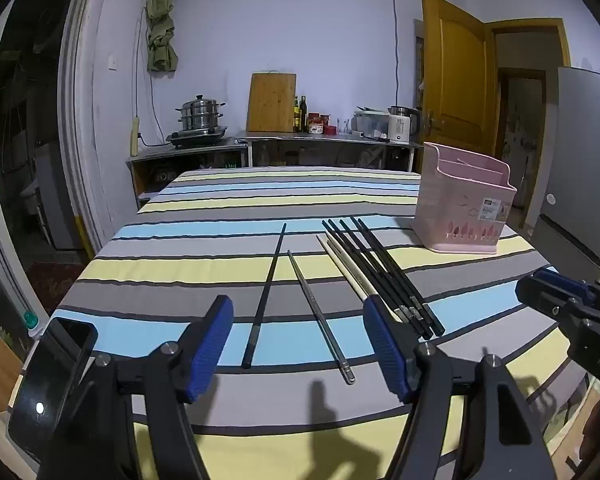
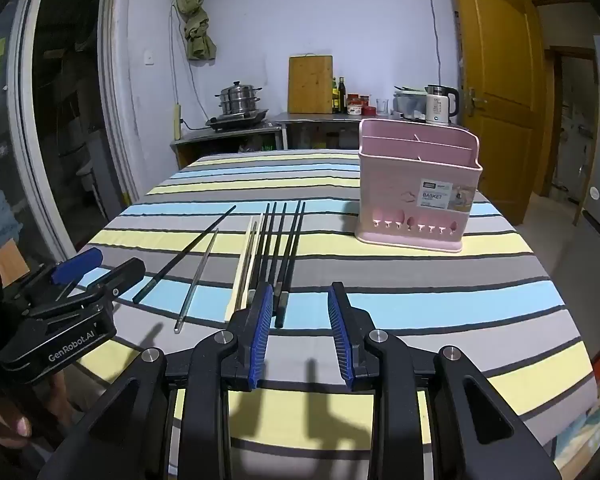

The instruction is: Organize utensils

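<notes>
Striped cloth covers the surface (image 1: 228, 268), with a kitchen counter behind. Chopsticks lie loose on it: a black single (image 1: 266, 292), a metal one (image 1: 320, 316), and a bundle of black and cream sticks (image 2: 268, 256). The pink basket (image 2: 418, 188) stands empty, well apart to the right. The left claw (image 1: 298, 354) and right claw (image 2: 298, 332) both hover spread, holding nothing. Thin, smooth sticks could roll or slip from a pinch, and grabbing the bundle may scatter it.
</notes>
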Tool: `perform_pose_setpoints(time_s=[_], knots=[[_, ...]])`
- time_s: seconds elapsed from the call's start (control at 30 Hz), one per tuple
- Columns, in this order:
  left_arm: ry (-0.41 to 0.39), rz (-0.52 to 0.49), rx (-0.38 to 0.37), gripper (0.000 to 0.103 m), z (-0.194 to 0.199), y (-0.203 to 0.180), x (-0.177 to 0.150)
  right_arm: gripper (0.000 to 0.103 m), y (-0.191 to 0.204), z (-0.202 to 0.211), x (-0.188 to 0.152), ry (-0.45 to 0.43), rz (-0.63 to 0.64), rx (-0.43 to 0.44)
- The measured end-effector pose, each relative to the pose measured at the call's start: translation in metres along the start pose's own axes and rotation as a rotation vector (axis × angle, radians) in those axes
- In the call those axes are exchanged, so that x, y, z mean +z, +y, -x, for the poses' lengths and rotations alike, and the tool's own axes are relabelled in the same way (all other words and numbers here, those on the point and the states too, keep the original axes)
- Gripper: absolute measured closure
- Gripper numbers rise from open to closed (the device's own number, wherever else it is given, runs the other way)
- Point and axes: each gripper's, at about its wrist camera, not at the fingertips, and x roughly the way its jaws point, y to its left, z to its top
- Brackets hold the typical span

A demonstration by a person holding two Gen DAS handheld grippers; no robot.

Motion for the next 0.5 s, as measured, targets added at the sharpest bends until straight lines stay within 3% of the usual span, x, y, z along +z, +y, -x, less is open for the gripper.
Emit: perform_pose_setpoints(time_s=[0.5], knots=[[-0.02,-0.005,0.0,0.033,0.0013,0.0011,-0.0025,0.073,0.0012,-0.002,0.0003,0.004,0.004,0.001]])
